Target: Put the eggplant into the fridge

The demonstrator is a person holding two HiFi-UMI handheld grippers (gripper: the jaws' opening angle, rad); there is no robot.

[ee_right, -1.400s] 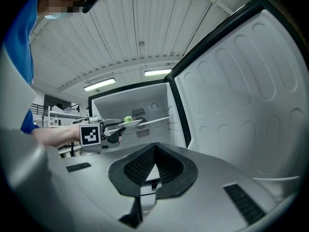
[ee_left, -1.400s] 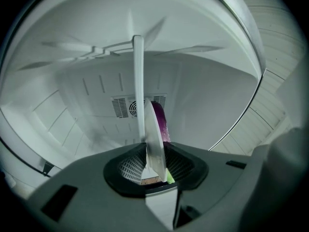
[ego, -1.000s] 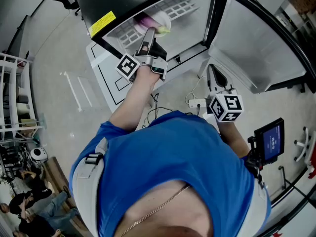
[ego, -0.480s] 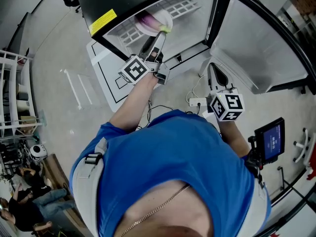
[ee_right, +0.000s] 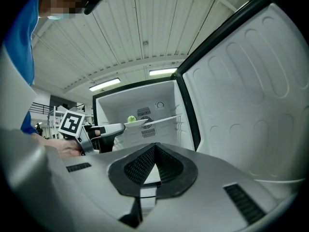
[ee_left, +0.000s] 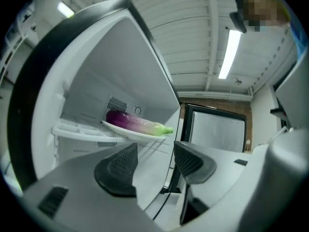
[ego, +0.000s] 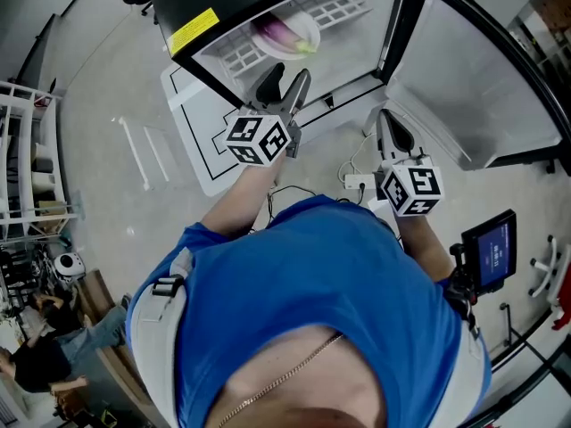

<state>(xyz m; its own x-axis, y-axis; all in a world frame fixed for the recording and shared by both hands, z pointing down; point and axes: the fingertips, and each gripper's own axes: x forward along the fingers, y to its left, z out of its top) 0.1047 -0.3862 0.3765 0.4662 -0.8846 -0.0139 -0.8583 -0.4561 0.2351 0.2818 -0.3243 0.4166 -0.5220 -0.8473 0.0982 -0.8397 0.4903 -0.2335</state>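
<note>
Eggplant (ee_left: 130, 121) lies on its side on a white plate (ee_left: 126, 134). The plate rests on the wire shelf (ee_left: 72, 131) inside the fridge (ego: 357, 34). Its purple end is toward the fridge's back wall and its green stalk end toward the fridge's open front. Nothing of mine touches it.

My left tongs (ee_left: 154, 161) are outside the fridge, just in front of its opening and clear of the plate. The jaws stand wide apart with nothing between the ribbed pads (ee_left: 118, 164). Past them I see the shelf and the eggplant farther back in the fridge. In the head view the left tongs (ego: 285, 78) point at the open compartment, with their marker cube on the side away from the fridge.

My right tongs (ee_right: 154, 166) are also in front of the fridge, toward its door side and farther out than the left pair. Their pads are pressed flat together and hold nothing. In the head view the right tongs (ego: 393, 136) sit below the fridge's door post.

The fridge door (ego: 464, 87) is swung wide open on that same side. A yellow label (ego: 194, 32) is stuck on the fridge's black top edge. On the floor in front of the fridge lies a white power strip (ego: 357, 184) with cables running from it.
</note>
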